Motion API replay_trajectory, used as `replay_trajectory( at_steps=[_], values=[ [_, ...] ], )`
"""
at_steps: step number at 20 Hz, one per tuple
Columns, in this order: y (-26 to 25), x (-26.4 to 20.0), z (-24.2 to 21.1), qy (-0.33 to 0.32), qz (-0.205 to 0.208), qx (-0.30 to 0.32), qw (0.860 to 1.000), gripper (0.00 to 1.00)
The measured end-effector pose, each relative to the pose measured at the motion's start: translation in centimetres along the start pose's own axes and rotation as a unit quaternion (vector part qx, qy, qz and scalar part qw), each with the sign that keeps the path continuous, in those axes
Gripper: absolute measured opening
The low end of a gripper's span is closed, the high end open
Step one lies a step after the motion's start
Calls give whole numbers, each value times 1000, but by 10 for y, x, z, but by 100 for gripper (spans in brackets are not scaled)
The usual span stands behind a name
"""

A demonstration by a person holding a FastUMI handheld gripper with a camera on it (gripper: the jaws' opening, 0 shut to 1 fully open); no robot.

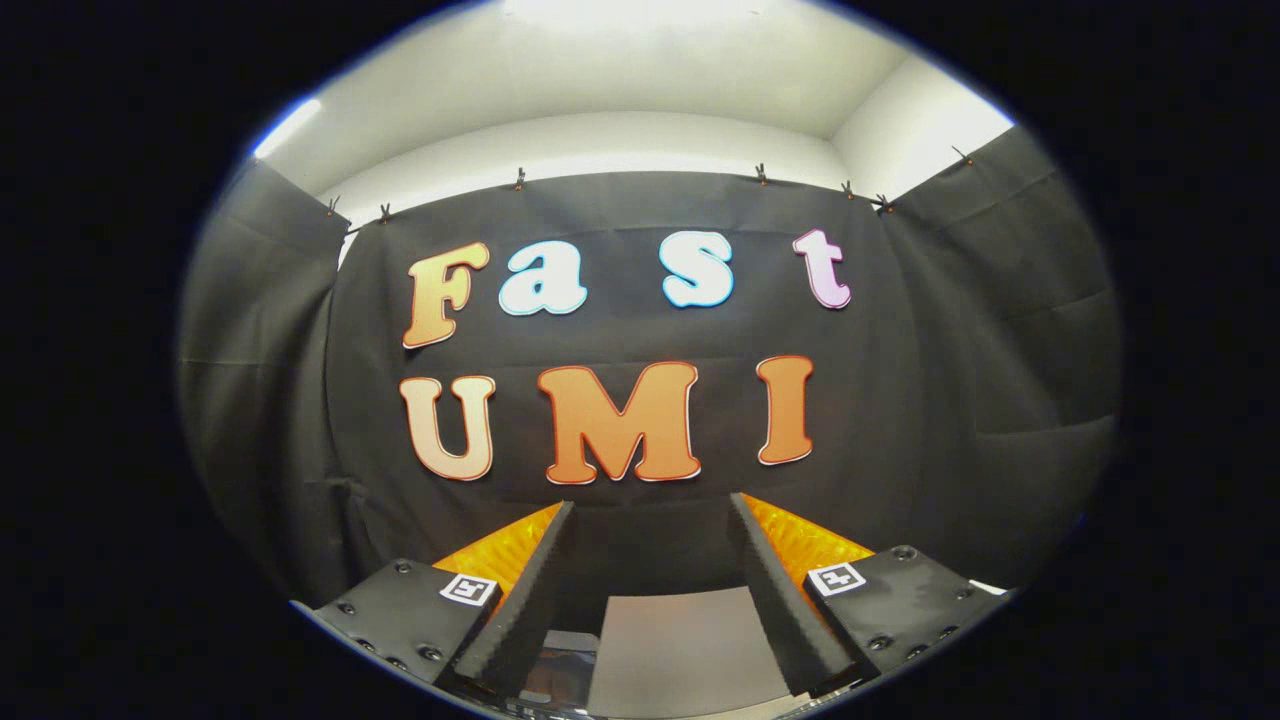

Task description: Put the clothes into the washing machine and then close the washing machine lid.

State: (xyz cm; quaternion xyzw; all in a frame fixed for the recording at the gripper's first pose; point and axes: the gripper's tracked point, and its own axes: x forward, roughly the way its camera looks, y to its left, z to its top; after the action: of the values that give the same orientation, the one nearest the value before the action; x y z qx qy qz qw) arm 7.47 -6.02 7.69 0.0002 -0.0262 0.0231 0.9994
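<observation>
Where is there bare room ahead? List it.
The tongs are open with nothing between the fingers. Just ahead of them lies a pale flat surface, bare where it shows. Beyond it hangs the black cloth wall. Nothing crowded is visible.

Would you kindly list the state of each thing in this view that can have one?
gripper: open, fingers apart, nothing between them, aimed at the booth wall.
cloth wall: hanging, clipped along its top edge.
clips: fastened on the cloth's top edge.
grey surface: lying flat, low between the fingers.
</observation>
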Motion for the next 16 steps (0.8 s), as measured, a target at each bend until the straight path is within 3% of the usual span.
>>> replay_trajectory(
  at_steps=[16],
  values=[
    [-71, -15, 11, -12, 5, 2, 1000, 97]
  ],
)
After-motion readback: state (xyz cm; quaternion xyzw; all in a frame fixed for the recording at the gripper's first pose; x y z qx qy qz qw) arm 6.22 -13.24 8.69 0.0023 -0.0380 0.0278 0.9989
